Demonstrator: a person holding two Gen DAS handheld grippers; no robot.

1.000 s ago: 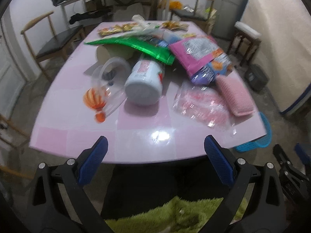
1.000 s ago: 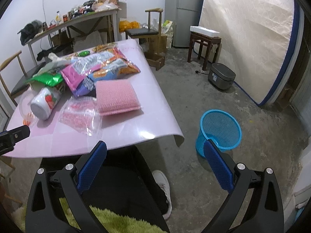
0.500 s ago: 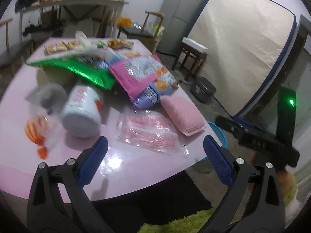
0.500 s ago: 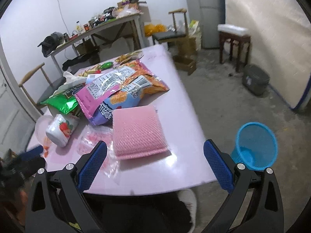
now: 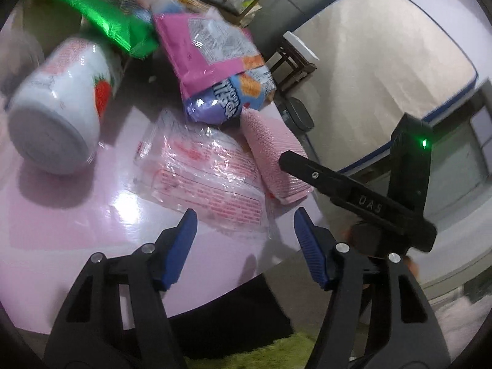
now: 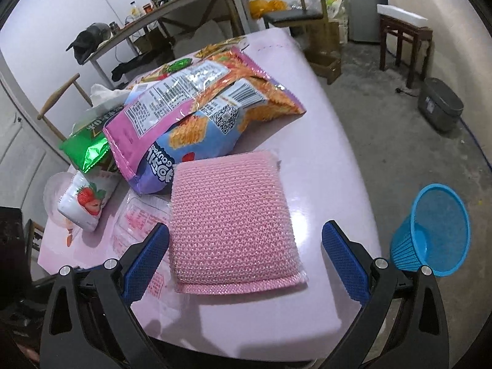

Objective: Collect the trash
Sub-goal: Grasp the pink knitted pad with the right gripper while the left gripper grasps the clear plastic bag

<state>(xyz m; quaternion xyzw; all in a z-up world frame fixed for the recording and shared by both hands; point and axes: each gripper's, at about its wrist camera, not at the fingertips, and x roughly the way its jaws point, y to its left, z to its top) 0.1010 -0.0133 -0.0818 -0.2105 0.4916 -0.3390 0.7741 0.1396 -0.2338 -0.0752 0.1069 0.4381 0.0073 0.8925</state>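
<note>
While I look down my left wrist camera:
Left gripper (image 5: 243, 224): its blue jaws are apart but have just been closing in. Nothing is pinched. They hang above the near edge of the clear wrapper.
Clear wrapper (image 5: 203, 178): flat on the pink table (image 5: 61, 221), with red writing on it.
Pink sponge pack (image 5: 273, 153): lies just right of the wrapper, touching it.
Strawberry tub (image 5: 58, 110): on its side, to the left, bottom facing me.
Snack bags (image 5: 215, 73): a pink and purple one sits behind the wrapper. A green bag (image 5: 113, 21) is farther back.
Right tool: I see its black body (image 5: 369, 196) over the table's right edge.

While I look down my right wrist camera:
Right gripper (image 6: 246, 255): jaws spread wide, holding nothing. The pink sponge pack (image 6: 230, 224) lies on the table between them, and I see no pad pressing it.
Clear wrapper (image 6: 135, 224): peeks out left of the sponge pack.
Snack bags (image 6: 196, 107): piled behind the sponge pack.
Strawberry tub (image 6: 86, 203): far left.
Blue basket (image 6: 430, 233): stands on the floor, right of the table, well apart from the trash.
</note>
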